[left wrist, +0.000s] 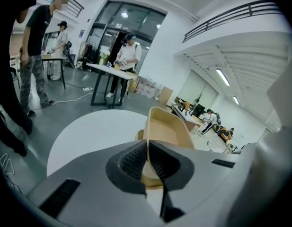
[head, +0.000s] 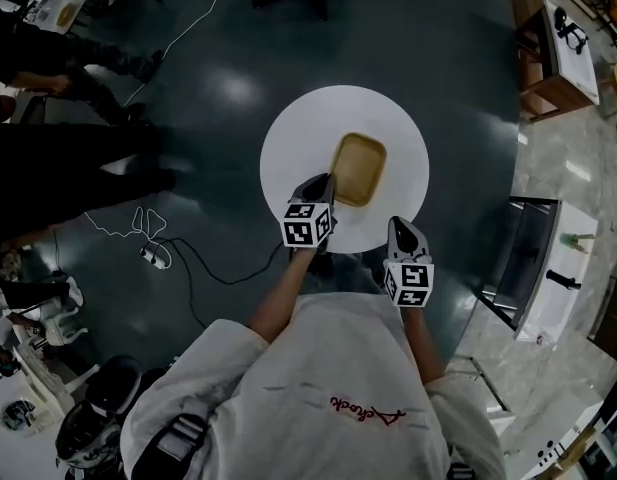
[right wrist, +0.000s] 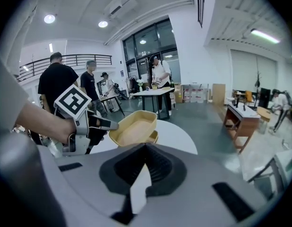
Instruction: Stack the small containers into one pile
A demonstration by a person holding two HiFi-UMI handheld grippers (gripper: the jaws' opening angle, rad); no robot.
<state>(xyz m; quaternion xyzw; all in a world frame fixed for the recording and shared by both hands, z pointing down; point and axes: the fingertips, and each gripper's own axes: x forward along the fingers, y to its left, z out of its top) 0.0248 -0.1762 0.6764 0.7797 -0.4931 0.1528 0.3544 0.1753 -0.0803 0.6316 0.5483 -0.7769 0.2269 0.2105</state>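
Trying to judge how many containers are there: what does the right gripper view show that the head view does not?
Only the right gripper view: a second container peeking out under the held container, and, close up, the right gripper shut on nothing. Only the head view: the whole round table and a cable on the floor. Both: the left gripper clamped on the held container's rim.

One left gripper (head: 323, 182), one right gripper (head: 401, 226), one round white table (head: 288, 153), one larger tan container (head: 358, 168), one smaller tan container (right wrist: 153, 136)
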